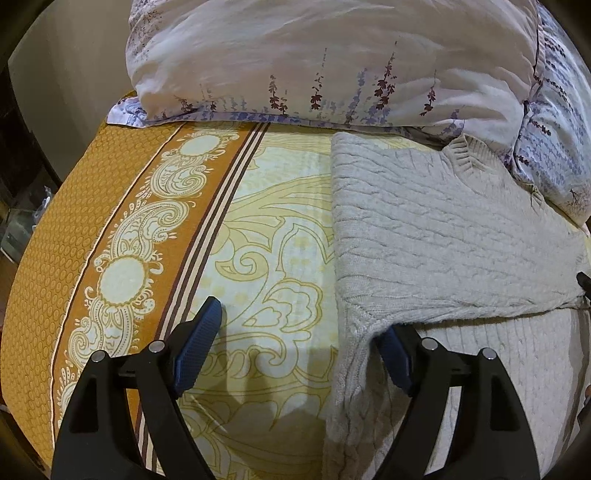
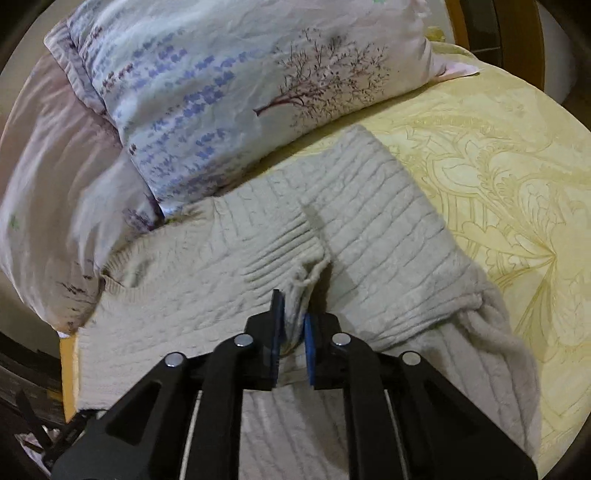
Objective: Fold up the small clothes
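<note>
A light grey cable-knit sweater lies on the bed, its sides folded in over the body. My left gripper is open wide at the sweater's left edge; its right finger is tucked under the knit and its left finger is over the bare sheet. In the right wrist view the sweater fills the middle. My right gripper is shut on the ribbed cuff of a sleeve laid over the sweater's body.
The bed sheet is pale yellow with an orange paisley border at the left edge. Floral pillows lie just behind the sweater, also in the right wrist view. A wooden bed frame is at the far right.
</note>
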The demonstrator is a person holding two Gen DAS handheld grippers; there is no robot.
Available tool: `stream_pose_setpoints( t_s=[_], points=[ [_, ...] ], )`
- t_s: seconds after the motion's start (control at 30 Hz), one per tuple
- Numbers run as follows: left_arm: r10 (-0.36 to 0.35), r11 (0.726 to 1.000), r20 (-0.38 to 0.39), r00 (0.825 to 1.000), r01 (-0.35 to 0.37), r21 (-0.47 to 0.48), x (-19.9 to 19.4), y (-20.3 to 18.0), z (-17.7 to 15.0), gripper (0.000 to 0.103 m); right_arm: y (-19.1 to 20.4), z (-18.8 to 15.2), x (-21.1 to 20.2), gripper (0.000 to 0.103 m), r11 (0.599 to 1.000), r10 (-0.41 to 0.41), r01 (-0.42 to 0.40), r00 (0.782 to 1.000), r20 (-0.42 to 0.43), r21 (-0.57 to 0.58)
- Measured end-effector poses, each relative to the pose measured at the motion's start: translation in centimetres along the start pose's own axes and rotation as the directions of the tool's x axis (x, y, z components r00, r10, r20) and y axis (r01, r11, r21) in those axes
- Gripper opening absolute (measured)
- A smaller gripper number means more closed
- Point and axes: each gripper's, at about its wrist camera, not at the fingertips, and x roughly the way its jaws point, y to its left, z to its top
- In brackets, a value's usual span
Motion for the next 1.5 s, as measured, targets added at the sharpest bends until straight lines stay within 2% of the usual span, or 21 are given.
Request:
stream_pose_setpoints(
  t_s=[0.07, 0.13, 0.23, 0.3, 0.37, 0.5, 0.57, 0.63, 0.77, 0.8, 0.83, 0.93, 1.0, 1.07, 1.13, 1.2, 1.23, 1.3, 1.4, 1.43, 1.5],
  points=[
    [-0.012, 1.0, -0.012, 1.0, 0.012, 0.009, -0.2, 0.1, -0.1, 0.08, -0.3, 0.2, -1.0, 0.024, 0.998, -0.061, 0.062, 0.998, 0.026, -0.032],
    [-0.039, 0.999, -0.029, 0.999, 0.039, 0.022, -0.7, 0.4, -0.6, 0.08, -1.7, 0.4, -2.6, 0.04, 0.995, -0.099, 0.101, 0.993, 0.067, -0.022],
    [-0.095, 0.995, -0.041, 0.995, 0.096, 0.017, -1.9, 1.4, -1.6, 0.08, -4.7, 0.9, -4.9, 0.051, 0.998, -0.057, 0.056, 0.996, 0.074, 0.014],
    [-0.17, 0.985, -0.039, 0.985, 0.169, -0.012, -3.2, 2.5, -2.7, 0.08, -6.4, 0.7, -6.2, 0.059, 1.0, -0.015, 0.014, 0.998, 0.061, 0.021],
    [-0.234, 0.972, -0.04, 0.971, 0.232, -0.046, -4.0, 3.3, -3.5, 0.08, -8.8, 0.2, -7.6, 0.061, 0.998, 0.053, -0.054, 0.998, 0.02, 0.033],
    [-0.377, 0.92, -0.053, 0.925, 0.367, -0.139, -5.4, 4.5, -6.0, 0.077, -13.0, -1.4, -9.1, 0.061, 0.981, 0.164, -0.156, 0.984, -0.071, 0.113],
    [-0.415, 0.9, -0.062, 0.908, 0.4, -0.171, -5.7, 4.5, -7.0, 0.076, -14.7, -2.4, -9.1, 0.061, 0.966, 0.22, -0.2, 0.969, -0.113, 0.162],
    [-0.436, 0.889, -0.06, 0.898, 0.419, -0.186, -6.2, 4.3, -7.7, 0.076, -15.7, -3.3, -9.0, 0.061, 0.958, 0.247, -0.216, 0.956, -0.157, 0.19],
    [-0.482, 0.864, -0.074, 0.873, 0.46, -0.203, -6.6, 3.6, -8.7, 0.073, -16.4, -5.2, -9.3, 0.06, 0.95, 0.292, -0.255, 0.93, -0.225, 0.181],
    [-0.486, 0.863, -0.073, 0.871, 0.465, -0.199, -6.7, 3.3, -9.0, 0.072, -16.4, -5.6, -9.3, 0.059, 0.946, 0.309, -0.271, 0.921, -0.237, 0.179],
    [-0.506, 0.852, -0.082, 0.859, 0.483, -0.202, -6.7, 3.0, -9.3, 0.064, -16.3, -6.0, -9.3, 0.059, 0.937, 0.338, -0.298, 0.906, -0.254, 0.183],
    [-0.577, 0.805, -0.097, 0.811, 0.545, -0.234, -6.9, 2.3, -10.5, 0.059, -15.9, -7.2, -8.9, 0.054, 0.913, 0.404, -0.357, 0.862, -0.307, 0.197],
    [-0.602, 0.788, -0.102, 0.792, 0.568, -0.239, -7.2, 1.7, -11.3, 0.058, -15.5, -8.1, -8.9, 0.051, 0.899, 0.438, -0.393, 0.828, -0.35, 0.195],
    [-0.638, 0.759, -0.129, 0.759, 0.594, -0.266, -7.2, 1.2, -12.1, 0.051, -15.3, -8.9, -8.8, 0.045, 0.884, 0.467, -0.419, 0.793, -0.39, 0.206],
    [-0.663, 0.738, -0.138, 0.736, 0.61, -0.288, -7.4, 0.7, -13.0, 0.051, -14.8, -10.2, -9.0, 0.039, 0.875, 0.481, -0.442, 0.756, -0.445, 0.196],
    [-0.68, 0.721, -0.142, 0.72, 0.619, -0.313, -7.8, 0.7, -13.8, 0.05, -14.7, -10.9, -9.3, 0.038, 0.87, 0.488, -0.456, 0.734, -0.472, 0.19],
    [-0.692, 0.708, -0.151, 0.706, 0.624, -0.331, -7.8, 0.8, -14.1, 0.049, -14.5, -11.4, -9.6, 0.036, 0.86, 0.502, -0.471, 0.711, -0.492, 0.196],
    [-0.718, 0.68, -0.163, 0.677, 0.633, -0.37, -7.9, 0.8, -14.9, 0.048, -14.5, -12.2, -9.8, 0.031, 0.852, 0.511, -0.484, 0.685, -0.518, 0.201],
    [-0.75, 0.648, -0.191, 0.633, 0.645, -0.406, -7.9, 0.4, -15.9, 0.047, -14.0, -13.4, -9.8, 0.03, 0.846, 0.511, -0.495, 0.643, -0.571, 0.199],
    [-0.756, 0.643, -0.201, 0.623, 0.647, -0.41, -7.9, 0.2, -16.1, 0.047, -13.8, -13.6, -9.8, 0.03, 0.846, 0.508, -0.496, 0.638, -0.579, 0.196],
    [-0.752, 0.65, -0.219, 0.621, 0.644, -0.404, -8.0, 0.0, -16.1, 0.044, -13.4, -13.9, -9.6, 0.026, 0.847, 0.502, -0.498, 0.631, -0.591, 0.187]
  ],
)
